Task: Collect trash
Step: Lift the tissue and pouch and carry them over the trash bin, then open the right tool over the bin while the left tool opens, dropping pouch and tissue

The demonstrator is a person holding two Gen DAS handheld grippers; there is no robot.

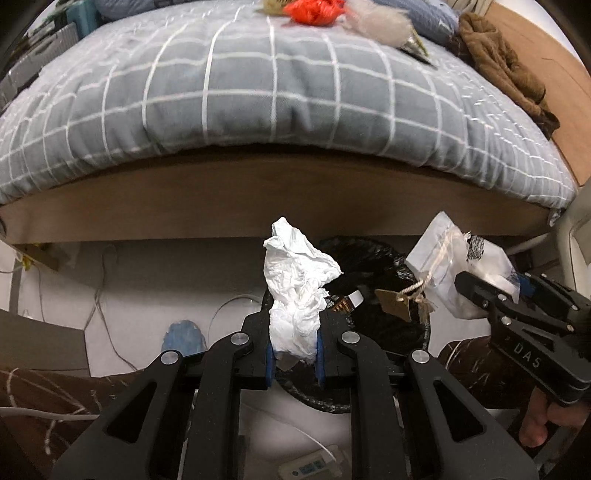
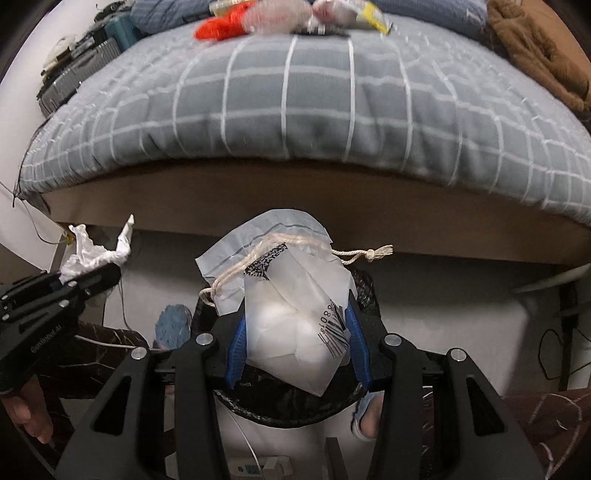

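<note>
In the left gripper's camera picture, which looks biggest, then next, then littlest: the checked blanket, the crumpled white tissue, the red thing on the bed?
1. Checked blanket, by far the biggest.
2. Crumpled white tissue, though it sits close to the camera, so it looks bigger than it really is.
3. Red thing, littlest here, far off and partly cut by the picture's edge.

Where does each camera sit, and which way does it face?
Left wrist: on the left tool, looking down its fingers at a crumpled tissue over the black-lined bin; a hand shows.
Right wrist: on the right tool, facing its plastic packet; a hand shows.
Shared: the bed, the bin.
</note>
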